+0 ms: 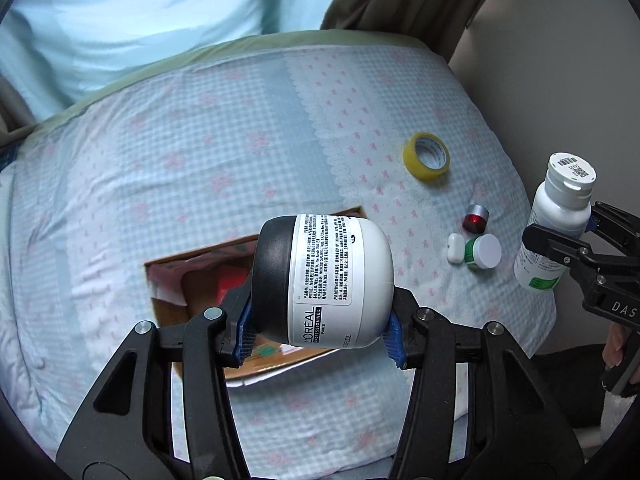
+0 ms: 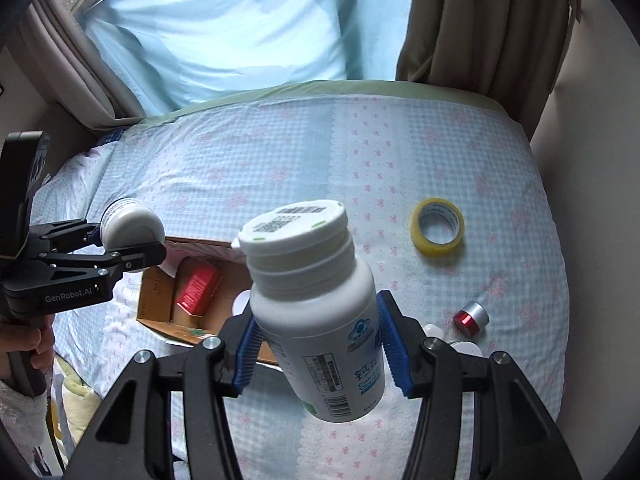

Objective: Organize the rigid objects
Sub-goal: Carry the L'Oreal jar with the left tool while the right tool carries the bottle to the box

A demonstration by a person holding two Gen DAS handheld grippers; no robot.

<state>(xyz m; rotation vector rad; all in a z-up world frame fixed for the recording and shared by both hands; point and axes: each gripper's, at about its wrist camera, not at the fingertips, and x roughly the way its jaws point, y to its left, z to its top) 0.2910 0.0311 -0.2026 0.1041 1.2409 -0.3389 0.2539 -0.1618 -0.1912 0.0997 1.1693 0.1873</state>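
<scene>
My left gripper [image 1: 320,332] is shut on a white L'Oréal jar with a black lid [image 1: 324,280], held on its side above an open cardboard box [image 1: 168,312]. The jar [image 2: 130,226] and left gripper [image 2: 132,240] also show in the right wrist view. My right gripper [image 2: 318,344] is shut on a white pill bottle [image 2: 316,312], held in the air over the bed, right of the box [image 2: 160,288]. The bottle [image 1: 558,220] and right gripper [image 1: 560,232] appear at the right edge of the left wrist view.
On the bedspread lie a yellow tape roll [image 1: 426,156], a red and silver cap [image 1: 476,218], a white earbud case [image 1: 455,249] and a small green jar with a white lid [image 1: 482,252]. A red packet [image 2: 196,288] lies in the box. Curtains [image 2: 460,20] hang behind the bed.
</scene>
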